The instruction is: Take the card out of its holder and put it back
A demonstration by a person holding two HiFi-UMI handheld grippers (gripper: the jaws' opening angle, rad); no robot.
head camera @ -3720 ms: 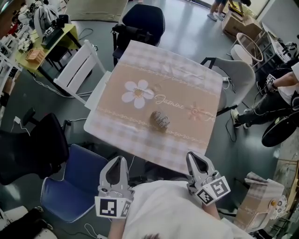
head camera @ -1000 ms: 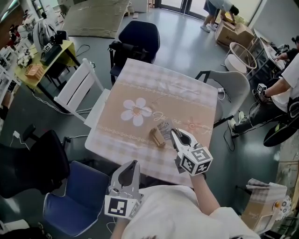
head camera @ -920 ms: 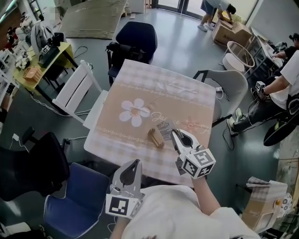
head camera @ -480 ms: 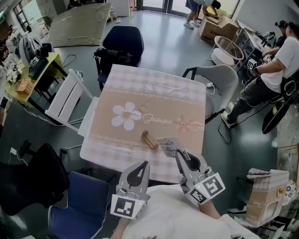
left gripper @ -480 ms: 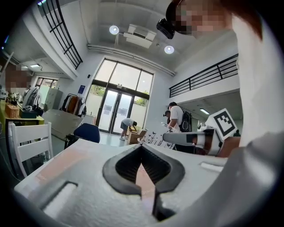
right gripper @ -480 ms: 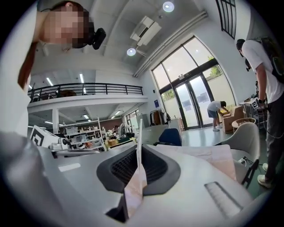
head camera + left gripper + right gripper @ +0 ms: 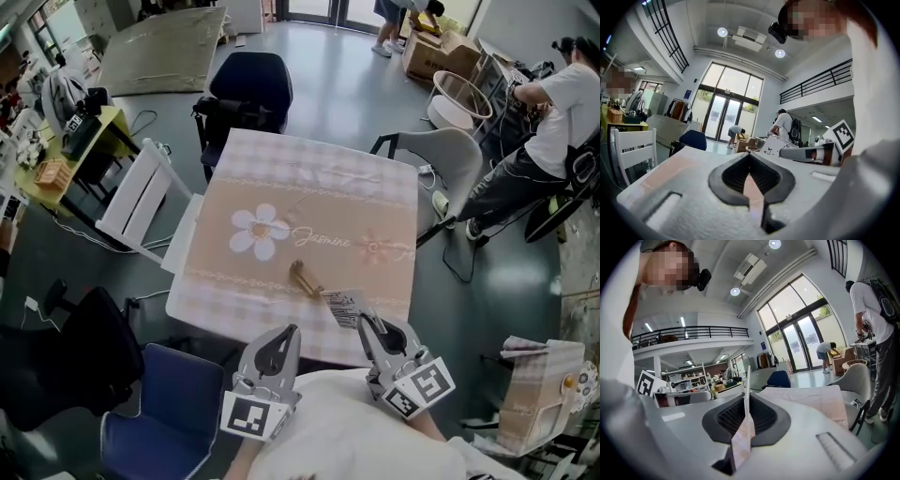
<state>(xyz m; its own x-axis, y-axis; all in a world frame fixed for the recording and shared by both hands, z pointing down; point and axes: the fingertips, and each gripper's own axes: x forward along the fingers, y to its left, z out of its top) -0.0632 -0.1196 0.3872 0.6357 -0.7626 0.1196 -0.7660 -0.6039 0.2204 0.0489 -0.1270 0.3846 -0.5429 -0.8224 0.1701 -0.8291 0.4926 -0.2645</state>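
A small wooden card holder (image 7: 305, 278) lies on the pink checked tablecloth (image 7: 319, 187), in front of its flower print. A white printed card (image 7: 341, 307) is clear of the holder, hanging over the table's near edge. My right gripper (image 7: 364, 322) is shut on that card. In the right gripper view the card (image 7: 743, 439) stands edge-on between the dark pads, and the gripper (image 7: 746, 392) points level across the table. My left gripper (image 7: 291, 330) hangs beside it at the near edge, shut, with nothing in it; in the left gripper view its tips (image 7: 750, 154) meet.
Chairs ring the table: a white one (image 7: 141, 192) at the left, a dark blue one (image 7: 248, 84) at the far side, a grey one (image 7: 464, 155) at the right, a blue one (image 7: 173, 398) near left. A seated person (image 7: 544, 131) is at the right.
My right gripper has drawn back and up from beside the holder to the table's near edge, carrying the card. The left gripper has shifted a little.
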